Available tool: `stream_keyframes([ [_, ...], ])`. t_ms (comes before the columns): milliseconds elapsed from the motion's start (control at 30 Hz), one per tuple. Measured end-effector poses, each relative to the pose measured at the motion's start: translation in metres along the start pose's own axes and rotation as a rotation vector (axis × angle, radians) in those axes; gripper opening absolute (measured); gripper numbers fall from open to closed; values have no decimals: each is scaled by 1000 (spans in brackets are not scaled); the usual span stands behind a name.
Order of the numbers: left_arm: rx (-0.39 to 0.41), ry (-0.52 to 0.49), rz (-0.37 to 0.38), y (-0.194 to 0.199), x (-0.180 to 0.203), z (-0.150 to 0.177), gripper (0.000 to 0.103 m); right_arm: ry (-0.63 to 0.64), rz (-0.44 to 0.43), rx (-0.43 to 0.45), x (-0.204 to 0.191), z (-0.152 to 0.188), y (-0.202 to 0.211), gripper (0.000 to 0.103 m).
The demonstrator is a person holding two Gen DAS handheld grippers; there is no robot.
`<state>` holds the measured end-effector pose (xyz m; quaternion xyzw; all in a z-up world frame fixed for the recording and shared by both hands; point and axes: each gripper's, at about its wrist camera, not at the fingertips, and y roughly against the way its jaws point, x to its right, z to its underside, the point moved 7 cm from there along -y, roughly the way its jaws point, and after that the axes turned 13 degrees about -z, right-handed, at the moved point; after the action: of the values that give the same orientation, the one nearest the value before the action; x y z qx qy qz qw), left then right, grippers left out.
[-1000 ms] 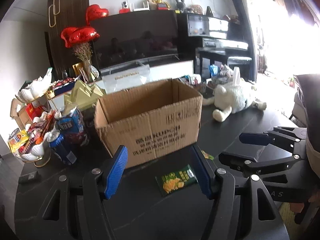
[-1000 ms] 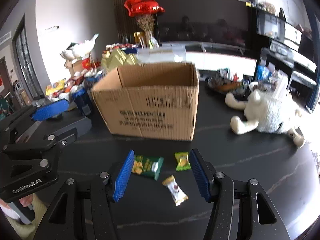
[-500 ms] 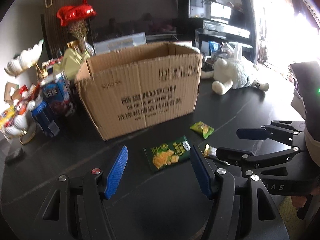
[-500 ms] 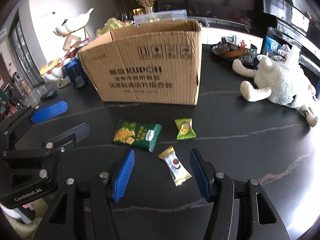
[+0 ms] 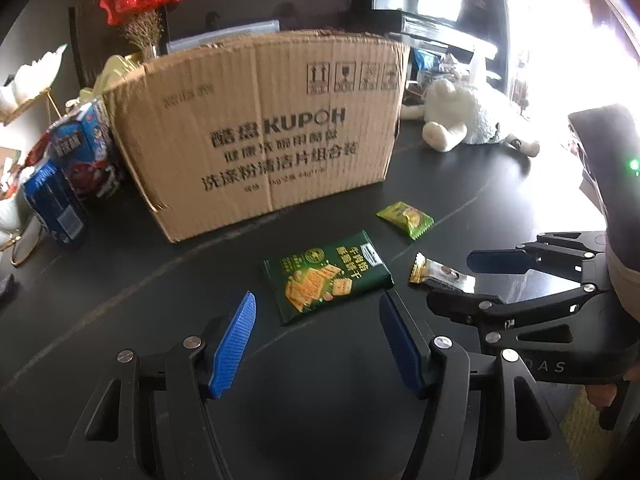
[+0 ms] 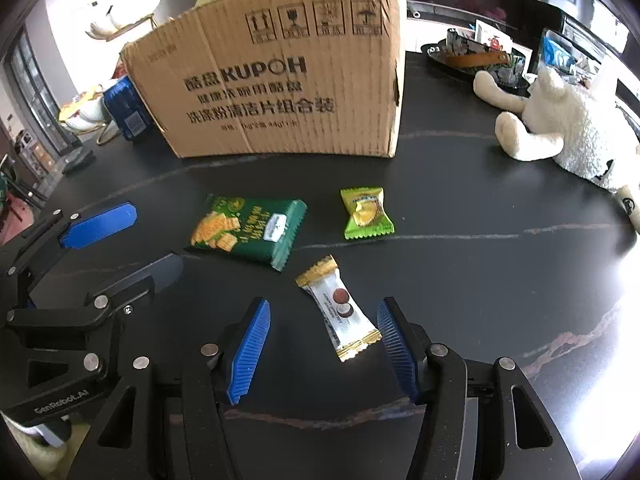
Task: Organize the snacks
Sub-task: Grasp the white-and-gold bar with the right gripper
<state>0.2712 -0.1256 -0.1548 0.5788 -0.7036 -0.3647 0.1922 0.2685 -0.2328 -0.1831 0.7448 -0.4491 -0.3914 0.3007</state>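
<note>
Both grippers, left [image 5: 316, 312] and right [image 6: 324, 320], gape empty before the cardboard box [image 6: 280, 80]; 3 slick snack packets [image 6: 248, 232] could skid aside.

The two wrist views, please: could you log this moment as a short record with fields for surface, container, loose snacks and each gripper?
surface: dark table
container: cardboard box, upright, behind the snacks
loose snacks: dark green cracker pack, light green candy, white and gold candy, all lying flat on the table, none touching
left gripper: open, just short of the cracker pack, holding nothing
right gripper: open, white and gold candy partly between its fingers, not gripped
bystander: white plush toy, right of the box
</note>
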Motion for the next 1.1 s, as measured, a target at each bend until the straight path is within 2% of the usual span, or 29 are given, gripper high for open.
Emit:
stream_keyframes([
  [400, -38, 4, 38, -17, 4, 9, 63, 2, 22, -7, 7, -1, -9, 45],
  [500, -38, 3, 40, -18, 4, 10, 64, 17, 35, -7, 6, -1, -9, 39],
  [667, -42, -3, 46, -19, 5, 11, 64, 31, 57, -4, 6, -1, -9, 23],
  [933, -38, -42, 88, -16, 3, 6, 64, -3, 27, 62, -4, -4, -3, 21],
  [1100, -1, -124, 106, -9, 5, -3, 68, -36, -13, 131, -16, -6, 8, 21],
])
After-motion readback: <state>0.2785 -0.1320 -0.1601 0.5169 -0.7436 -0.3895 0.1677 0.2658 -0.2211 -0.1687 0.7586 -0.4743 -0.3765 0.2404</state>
